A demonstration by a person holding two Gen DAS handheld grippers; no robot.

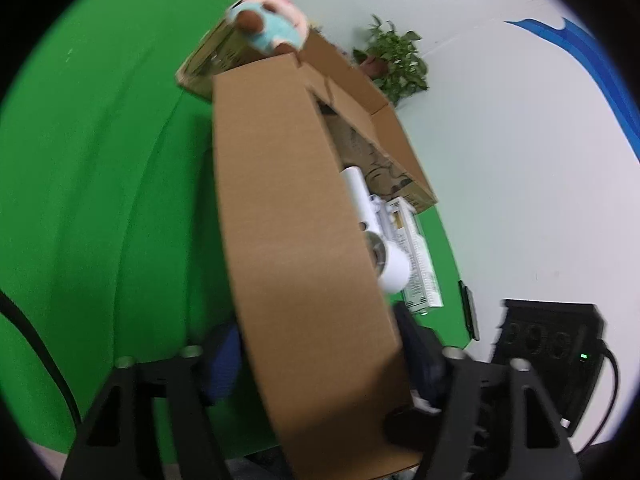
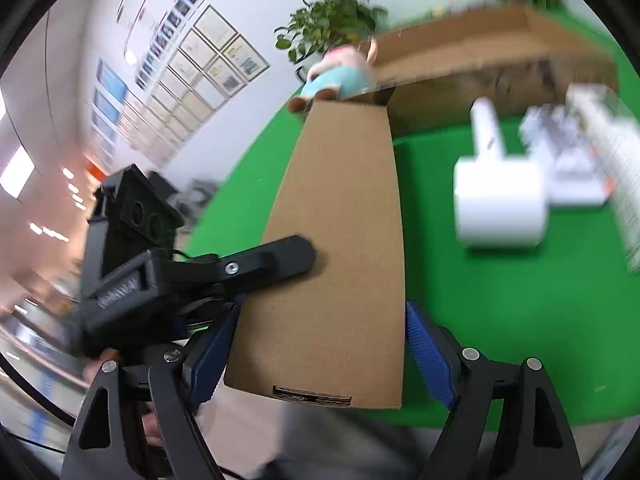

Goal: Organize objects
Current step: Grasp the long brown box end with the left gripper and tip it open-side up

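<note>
My right gripper (image 2: pixel 316 344) stands with its blue pads (image 2: pixel 430 356) spread to either side of a long cardboard flap (image 2: pixel 340 248). The right pad is just clear of the flap's edge; at the left pad I cannot tell whether there is contact. My left gripper (image 1: pixel 320 376) straddles the same flap (image 1: pixel 296 240) from the other side; its jaws are parted, and blur hides whether the pads press on the board. In the right wrist view one black finger of that left gripper (image 2: pixel 276 262) lies across the flap's left edge.

The flap's long axis runs away from me, from the free end with its printed stamp (nearest my right jaws) to the hinge at the cardboard box (image 2: pixel 492 60). The box lies open on the green cloth (image 2: pixel 500 320).

To the right of the flap, on the cloth, rests a white roller with a handle (image 2: pixel 500 204), the handle pointing away toward the box. Just beyond it are white packaged boxes (image 2: pixel 576 168), blurred.

At the flap's far end a plush toy (image 2: pixel 340 76), pink and pale blue, sits at the box's corner. A potted plant (image 2: pixel 328 24) stands behind it.
</note>
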